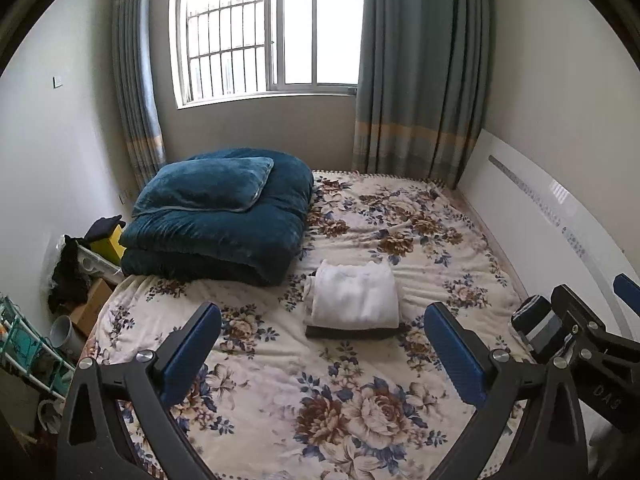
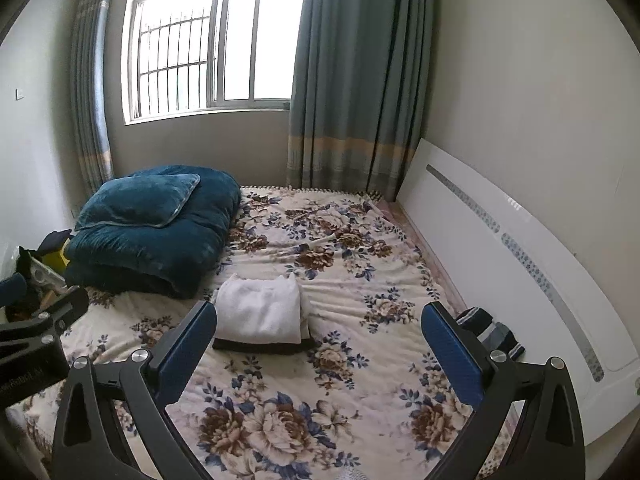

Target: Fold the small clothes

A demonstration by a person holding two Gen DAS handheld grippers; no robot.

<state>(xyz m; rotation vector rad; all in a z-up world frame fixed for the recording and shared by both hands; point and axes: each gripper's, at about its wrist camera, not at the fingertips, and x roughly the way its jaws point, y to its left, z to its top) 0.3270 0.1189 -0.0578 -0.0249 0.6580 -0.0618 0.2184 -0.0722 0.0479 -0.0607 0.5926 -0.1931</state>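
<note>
Left wrist view: white garment neatly folded atop dark one, both tongs spread, empty.

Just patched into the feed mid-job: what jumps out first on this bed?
The folded white garment lies mid-bed on a dark folded piece, ahead of both open claws: the left claw and the right claw. A bulky teal quilt with a pillow fills the far left corner under the window. A striped dark sock bundle lies at the right edge by the white headboard.
</note>
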